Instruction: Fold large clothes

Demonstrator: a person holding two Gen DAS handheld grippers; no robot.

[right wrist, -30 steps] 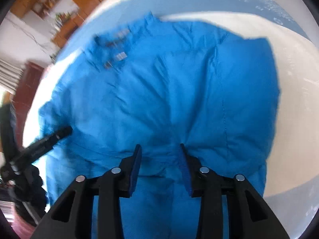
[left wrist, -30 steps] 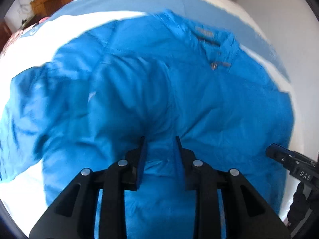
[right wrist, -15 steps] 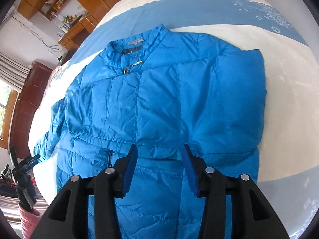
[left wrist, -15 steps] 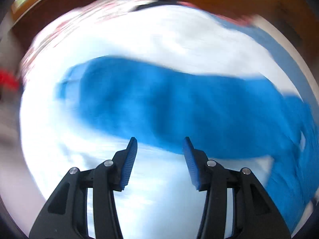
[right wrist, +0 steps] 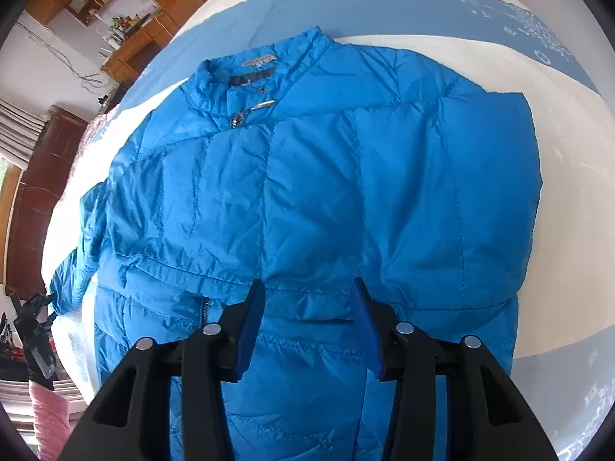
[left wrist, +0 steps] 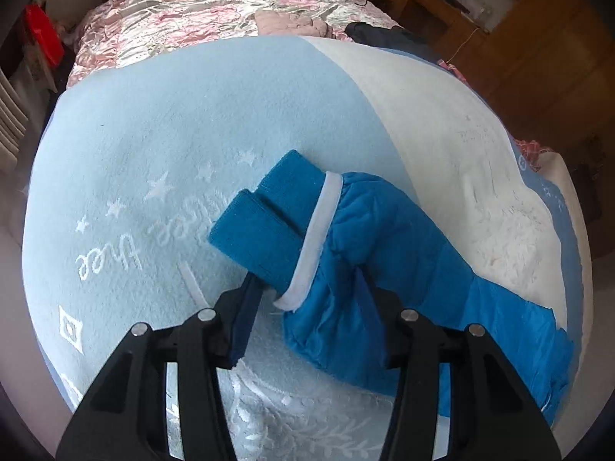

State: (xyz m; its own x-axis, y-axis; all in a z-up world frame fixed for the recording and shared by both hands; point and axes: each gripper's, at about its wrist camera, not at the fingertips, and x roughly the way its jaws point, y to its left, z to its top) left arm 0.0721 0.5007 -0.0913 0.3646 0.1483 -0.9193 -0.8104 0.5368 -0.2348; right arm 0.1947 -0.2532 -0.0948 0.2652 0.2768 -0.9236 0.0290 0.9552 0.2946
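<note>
On bed's side edge, L tool (left wrist: 307, 299) straddles jacket (right wrist: 315, 176) sleeve cuff (left wrist: 269, 223), jaws just narrowed, unclamped; R tool (right wrist: 307, 307) open, empty over torso; next: grip cuff, fold inward.

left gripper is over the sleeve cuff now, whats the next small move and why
Probably lower the left gripper a little and close on the sleeve just behind its knit cuff. Its jaws have just been closing slightly but stand open, with sleeve fabric bunched between them, unpinched. That sleeve lies stretched out on the blanket, unfolded, while the jacket body lies flat.
</note>
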